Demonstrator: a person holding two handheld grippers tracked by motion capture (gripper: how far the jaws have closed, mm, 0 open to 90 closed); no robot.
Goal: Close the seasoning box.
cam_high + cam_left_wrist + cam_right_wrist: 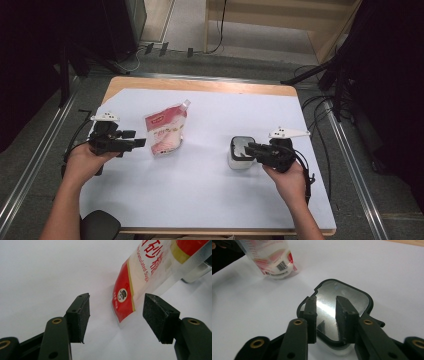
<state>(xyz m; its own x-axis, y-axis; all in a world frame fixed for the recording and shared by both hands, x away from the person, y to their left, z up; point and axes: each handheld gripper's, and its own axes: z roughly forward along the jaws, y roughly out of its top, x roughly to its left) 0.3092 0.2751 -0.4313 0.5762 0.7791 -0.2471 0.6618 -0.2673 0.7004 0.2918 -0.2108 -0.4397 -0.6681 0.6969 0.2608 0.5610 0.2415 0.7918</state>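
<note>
Two claws up | right claw (325, 315) half-closed, hovering over container (240, 152) rim, nothing gripped | left claw (116, 315) open, sugar pouch (140, 277) just ahead-right on counter (200, 190), long axis running away | left nearer pouch

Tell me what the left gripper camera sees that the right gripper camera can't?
The left gripper view shows the red front of the sugar pouch with a little round logo, between wide-open jaws of the left gripper. The right gripper view shows the pouch's barcode side and the right gripper over the shiny-topped container. Both show the pouch and white table cover.
</note>
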